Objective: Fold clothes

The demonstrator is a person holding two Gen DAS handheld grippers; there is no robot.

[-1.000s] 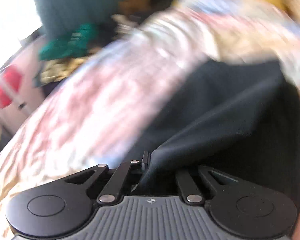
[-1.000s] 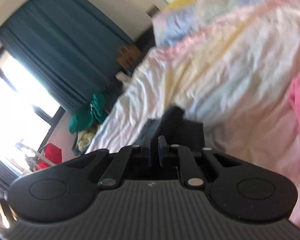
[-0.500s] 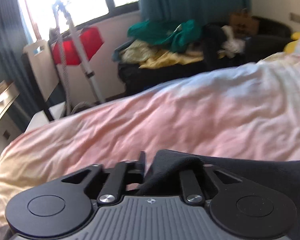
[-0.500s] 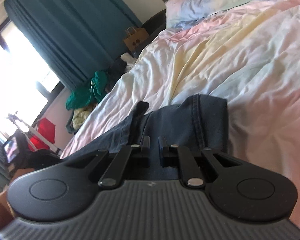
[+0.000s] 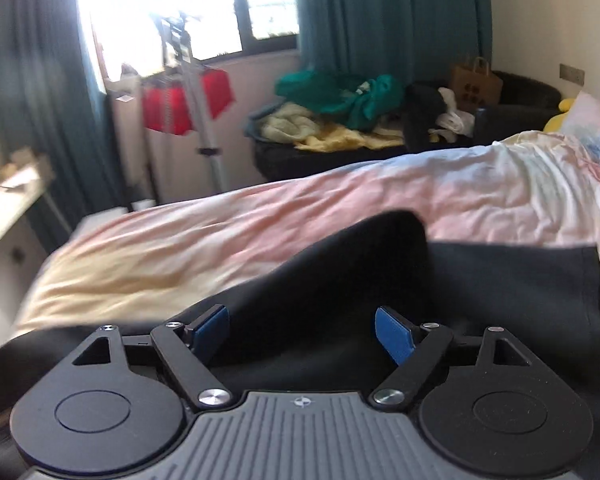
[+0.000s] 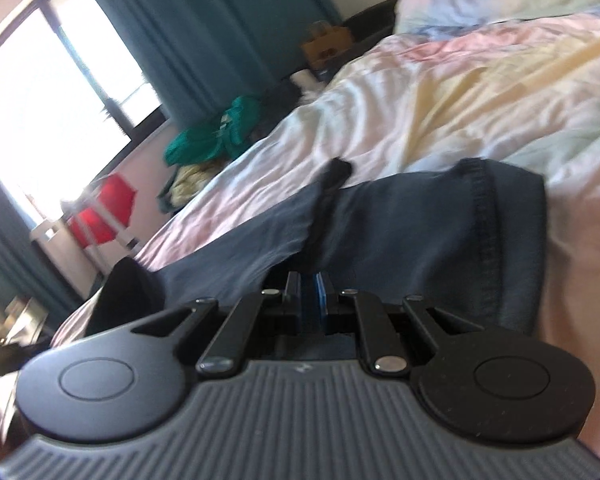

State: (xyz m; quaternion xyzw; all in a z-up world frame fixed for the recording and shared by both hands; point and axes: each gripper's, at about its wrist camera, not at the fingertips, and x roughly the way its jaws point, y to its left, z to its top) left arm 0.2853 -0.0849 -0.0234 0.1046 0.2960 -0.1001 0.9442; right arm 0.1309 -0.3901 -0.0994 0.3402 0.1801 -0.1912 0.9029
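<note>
The left hand-held gripper (image 5: 302, 334) has its 2 blue-padded fingers (image 5: 394, 334) spread wide apart, holding nothing; the dark navy fabric garment (image 5: 340, 280) lies slack just beyond and beneath them, humped up at the middle. The right hand-held gripper (image 6: 309, 294) has its fingers drawn together with only a thin slit between the blue pads (image 6: 321, 292); whether a fold of cloth is pinched there cannot be told, though the garment (image 6: 412, 228) lies right against the fingertips, its stitched hem showing on the far right.

The garment is spread on the rumpled pink, yellow and white tie-dye duvet (image 5: 300, 220) of the bed. Farther off, a green and yellow heap of clothes (image 5: 340, 108) sits on a dark seat, with a brown paper bag (image 5: 476, 86) to its right; the bag's print is too blurred to read. Teal curtains (image 5: 392, 16) flank a bright window (image 5: 160, 4).
</note>
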